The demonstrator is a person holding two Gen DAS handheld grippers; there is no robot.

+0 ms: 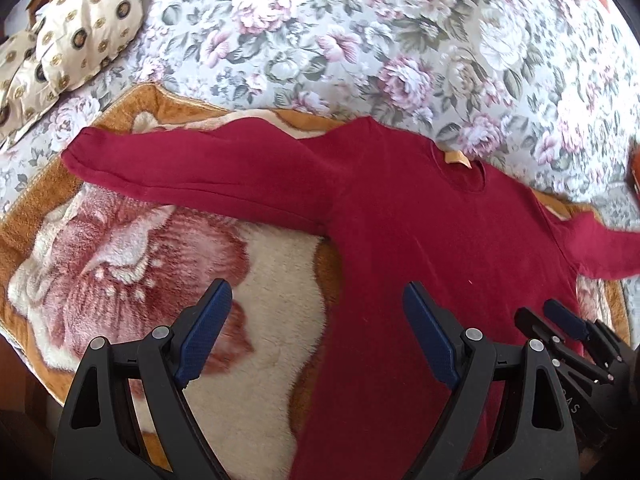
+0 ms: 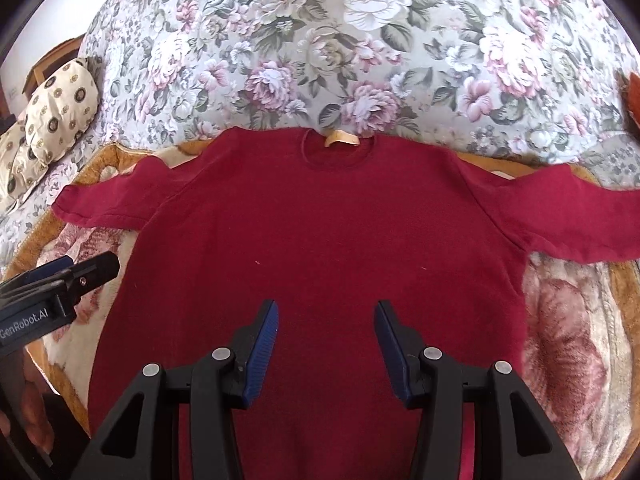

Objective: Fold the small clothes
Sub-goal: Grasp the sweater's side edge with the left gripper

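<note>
A dark red long-sleeved sweater (image 2: 320, 232) lies flat, front up, both sleeves spread out, with a tan label at the neck (image 2: 342, 137). It also shows in the left wrist view (image 1: 420, 240). My left gripper (image 1: 318, 300) is open and empty, hovering over the sweater's left edge and the blanket. My right gripper (image 2: 326, 316) is open and empty above the sweater's lower middle. Each gripper shows at the edge of the other's view: the right gripper (image 1: 560, 320) and the left gripper (image 2: 60, 276).
The sweater rests on a plush cream, pink and orange blanket (image 1: 140, 248) on a floral bedspread (image 2: 320, 40). A cream patterned pillow (image 1: 80, 28) lies at the far left. An orange object (image 2: 634, 92) sits at the right edge.
</note>
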